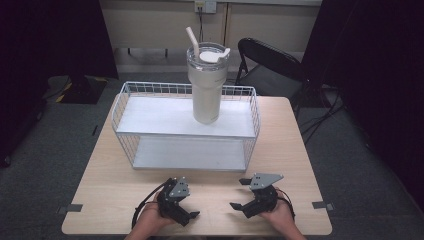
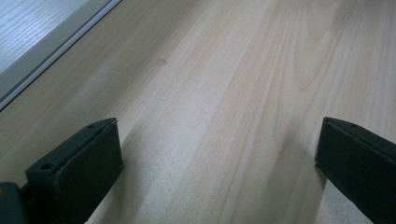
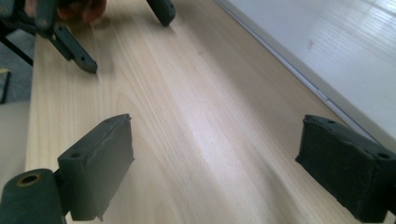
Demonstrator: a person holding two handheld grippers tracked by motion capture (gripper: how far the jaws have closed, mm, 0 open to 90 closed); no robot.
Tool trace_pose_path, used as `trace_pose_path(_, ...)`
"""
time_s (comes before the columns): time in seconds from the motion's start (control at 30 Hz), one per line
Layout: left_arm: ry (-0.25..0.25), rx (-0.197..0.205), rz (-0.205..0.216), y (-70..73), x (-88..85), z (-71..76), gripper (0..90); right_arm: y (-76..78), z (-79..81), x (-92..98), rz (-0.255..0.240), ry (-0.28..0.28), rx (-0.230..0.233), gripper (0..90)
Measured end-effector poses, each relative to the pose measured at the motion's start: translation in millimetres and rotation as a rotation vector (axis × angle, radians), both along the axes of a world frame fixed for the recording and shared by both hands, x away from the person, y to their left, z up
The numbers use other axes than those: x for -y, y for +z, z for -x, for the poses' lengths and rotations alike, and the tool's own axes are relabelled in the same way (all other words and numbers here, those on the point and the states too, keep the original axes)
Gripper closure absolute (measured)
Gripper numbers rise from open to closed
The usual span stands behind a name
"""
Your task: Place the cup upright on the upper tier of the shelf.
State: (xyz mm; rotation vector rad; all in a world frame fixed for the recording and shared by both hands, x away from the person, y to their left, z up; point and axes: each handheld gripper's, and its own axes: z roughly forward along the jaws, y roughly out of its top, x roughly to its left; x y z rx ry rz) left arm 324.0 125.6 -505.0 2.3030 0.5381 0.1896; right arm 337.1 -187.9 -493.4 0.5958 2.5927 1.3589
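Likely top-heavy and slick, the tumbler (image 1: 207, 82) stands on the rack (image 1: 150, 114); grip its narrow base. Both grippers, left (image 1: 186, 204) and right (image 1: 241, 194), gape wide, empty.

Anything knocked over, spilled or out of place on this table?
Nothing stands out. The tumbler stands upright on the wire rack, lid and straw on. Both grippers, left and right, rest open on the table, apart from the rack.

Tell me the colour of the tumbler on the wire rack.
The tumbler is off-white or cream, with a matching straw; the high view shows it best.
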Motion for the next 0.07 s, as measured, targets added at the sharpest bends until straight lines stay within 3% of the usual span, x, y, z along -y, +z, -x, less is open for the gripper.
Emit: trace_pose_path(0.07, -0.002, 0.002, -0.005, 0.1, -0.2, -0.2, 0.0, 0.2, 1.7, -0.7, 0.009, 0.001, 0.001, 9.5)
